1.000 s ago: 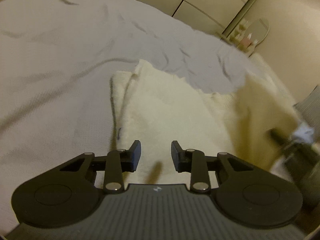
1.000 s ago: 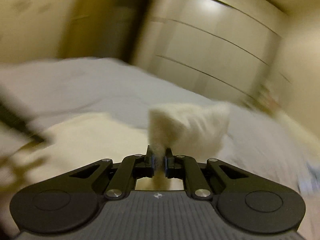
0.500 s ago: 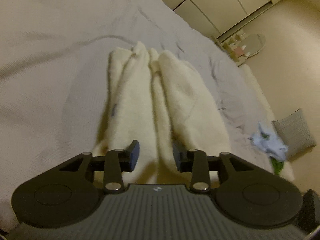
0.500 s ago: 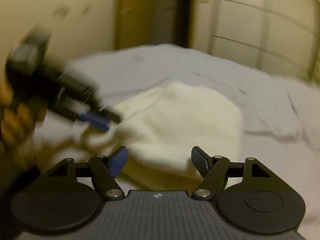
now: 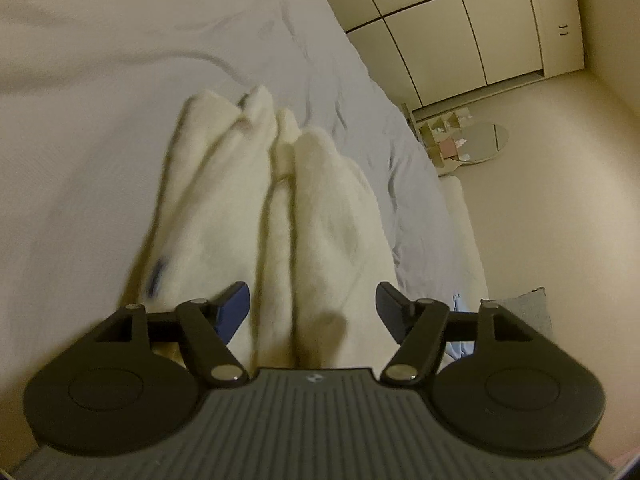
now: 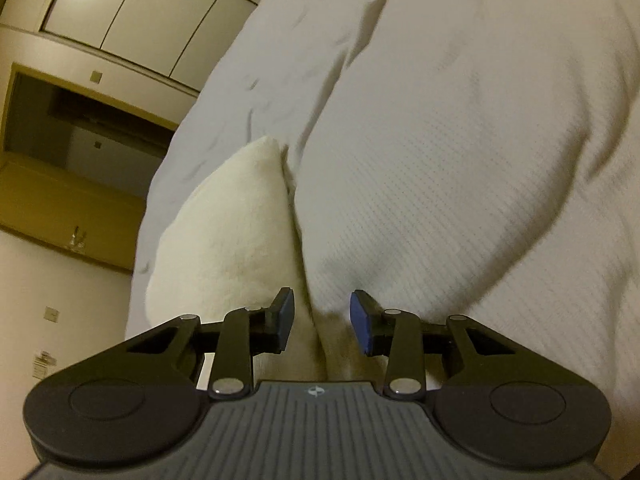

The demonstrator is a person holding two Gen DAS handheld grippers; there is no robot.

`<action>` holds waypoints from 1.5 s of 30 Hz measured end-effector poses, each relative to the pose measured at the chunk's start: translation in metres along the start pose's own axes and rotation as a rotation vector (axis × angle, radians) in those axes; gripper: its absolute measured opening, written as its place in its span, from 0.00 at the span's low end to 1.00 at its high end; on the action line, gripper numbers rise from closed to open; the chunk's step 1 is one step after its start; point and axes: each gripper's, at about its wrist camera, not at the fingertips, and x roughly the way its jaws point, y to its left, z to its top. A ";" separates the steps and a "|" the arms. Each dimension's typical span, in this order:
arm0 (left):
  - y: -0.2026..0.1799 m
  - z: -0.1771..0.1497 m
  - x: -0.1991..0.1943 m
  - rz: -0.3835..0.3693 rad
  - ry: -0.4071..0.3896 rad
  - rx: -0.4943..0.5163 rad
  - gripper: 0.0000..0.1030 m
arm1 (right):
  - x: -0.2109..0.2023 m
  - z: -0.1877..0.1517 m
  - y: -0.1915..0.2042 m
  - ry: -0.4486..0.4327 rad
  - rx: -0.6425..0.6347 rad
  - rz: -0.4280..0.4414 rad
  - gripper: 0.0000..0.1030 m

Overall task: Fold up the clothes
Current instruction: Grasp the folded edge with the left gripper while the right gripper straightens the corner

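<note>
Since half a second back: left gripper [image 5: 312, 308] opened wider and drawn back over near end of cream fleece garment [image 5: 280, 208]; right gripper [image 6: 322, 322] swung low to garment's side edge, gap narrowed to medium. Neither holds anything. Garment lies lengthwise on pale bed sheet [image 5: 80, 160], both long sides folded inward, meeting at a central seam line [image 5: 280, 216] running away from left wrist camera; small dark label [image 5: 158, 272] shows on left panel. In right wrist view, garment [image 6: 224, 240] sits left of centre, its edge against bare sheet [image 6: 460, 180], with right fingers straddling that boundary. Likely step in hand: take near end and fold it over toward far end (judgement only, nothing gripped yet). To do it well: lower each gripper until one finger slides under all layers, not just top panel; close firmly on near corners either side of seam; lift both together, level; carry across without dragging; keep side folds from springing open. Risk: thick fleece slips, sheet pinched along with it. Blue cloth on floor [image 5: 460, 320] beside bed left alone.
</note>
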 end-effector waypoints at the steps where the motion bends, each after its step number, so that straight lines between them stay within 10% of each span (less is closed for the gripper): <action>1: -0.002 0.003 0.006 0.002 0.006 0.011 0.63 | 0.002 0.001 0.000 0.003 0.000 -0.001 0.36; 4: -0.007 0.007 0.025 0.007 0.023 0.056 0.60 | 0.006 -0.001 -0.003 0.003 -0.016 -0.020 0.36; 9: -0.018 0.010 0.040 0.010 0.045 0.126 0.20 | 0.016 -0.006 0.025 -0.026 -0.184 -0.083 0.31; 16: -0.056 0.011 -0.027 0.046 -0.124 0.415 0.17 | 0.015 -0.056 0.100 -0.113 -0.710 -0.202 0.26; 25: -0.006 0.010 -0.037 0.119 -0.126 0.345 0.17 | 0.059 -0.112 0.138 -0.141 -1.057 -0.317 0.11; 30: 0.008 0.012 -0.032 0.129 -0.117 0.365 0.21 | 0.056 -0.100 0.124 -0.110 -0.962 -0.244 0.11; 38: -0.023 -0.016 -0.086 0.329 -0.236 0.459 0.28 | 0.006 -0.024 0.028 0.014 -0.152 0.198 0.30; 45: -0.061 -0.065 -0.099 0.314 -0.222 0.659 0.29 | -0.026 -0.085 0.070 -0.067 -0.555 0.152 0.30</action>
